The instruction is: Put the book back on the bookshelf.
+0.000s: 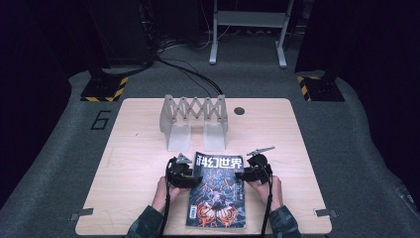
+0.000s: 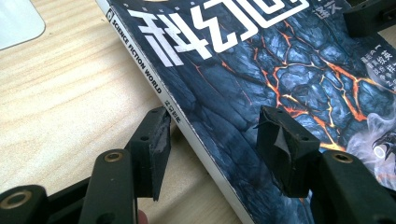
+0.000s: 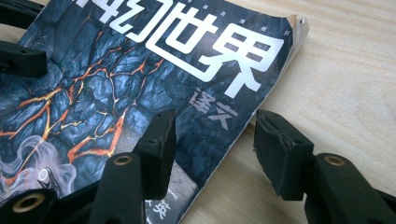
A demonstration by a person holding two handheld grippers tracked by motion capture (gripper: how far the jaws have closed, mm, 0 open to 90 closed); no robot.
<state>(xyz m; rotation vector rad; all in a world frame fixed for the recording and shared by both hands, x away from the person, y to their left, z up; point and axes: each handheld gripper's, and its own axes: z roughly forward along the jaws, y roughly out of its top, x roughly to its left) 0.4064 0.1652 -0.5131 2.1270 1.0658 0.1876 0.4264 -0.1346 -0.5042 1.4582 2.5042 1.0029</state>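
On the bench point(image 1: 138, 148), in the high view, we see the magazine point(image 1: 218, 198) lying flat near the front edge, with the left tool point(image 1: 194, 179) at its spine side and the right tool point(image 1: 240, 174) at its open side. Behind it stands the grey expandable file rack point(image 1: 194, 120); its slots look empty to us, and the magazine lies well apart from it.

In the left gripper view, we find the left tool point(image 2: 212, 140) open, its jaws straddling the spine of the magazine point(image 2: 261, 84), one over the wood and one over the cover, with neither pad pressing on it. If we close here, we judge the pad on the bench side may push the spine sideways instead of getting under it, and the magazine could slide.

In the right gripper view, the right tool point(image 3: 215, 137) is open too, straddling the loose page edge of the magazine point(image 3: 116, 93). The top corner there already curls. We suspect a pinch could catch just the cover or a few pages, so the rest would sag, fan out or crease when lifted
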